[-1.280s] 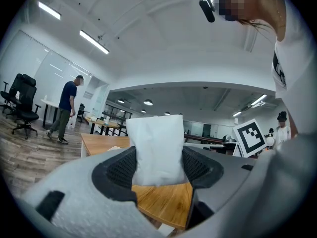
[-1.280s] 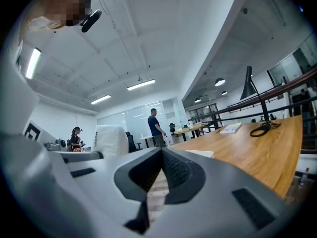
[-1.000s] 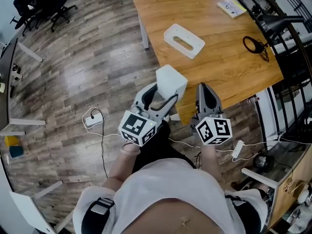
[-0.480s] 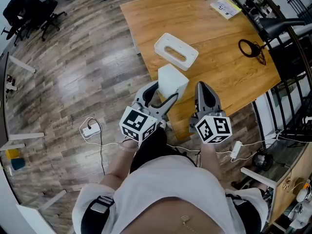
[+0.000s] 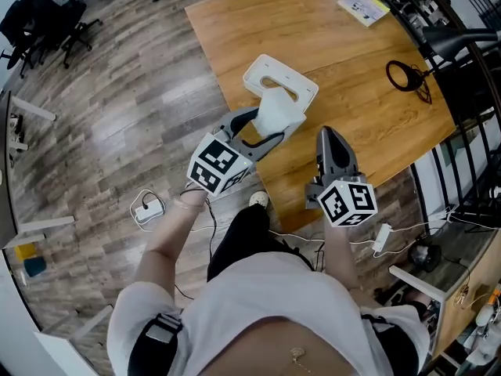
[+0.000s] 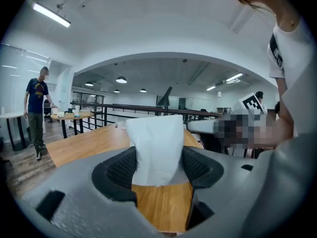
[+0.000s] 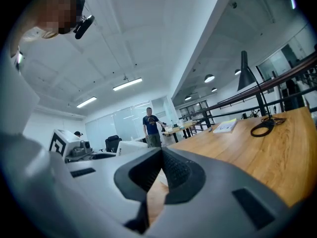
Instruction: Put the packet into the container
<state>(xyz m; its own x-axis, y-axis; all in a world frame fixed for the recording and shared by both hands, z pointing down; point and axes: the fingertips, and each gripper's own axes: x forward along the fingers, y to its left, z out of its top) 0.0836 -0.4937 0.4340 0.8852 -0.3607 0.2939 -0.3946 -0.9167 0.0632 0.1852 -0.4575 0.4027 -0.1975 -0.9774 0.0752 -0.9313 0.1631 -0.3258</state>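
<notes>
closest to me, the right claw is clenched on nothing, its tips meeting above the near edge of the table, at about 4 o'clock from the left one. the left claw is grasping the white packet by its lower part, pads pressing both sides (the upper part stands free above them). i judge this to be the carry step: the packet hangs over the table, with the white container just beyond it at 12 o'clock. the next move calls for lining the packet up over the container's slot, lowering it, then letting go. from the head view the packet covers the container's near part, so i can't tell whether they touch. the left claw's own view shows no container at all.
</notes>
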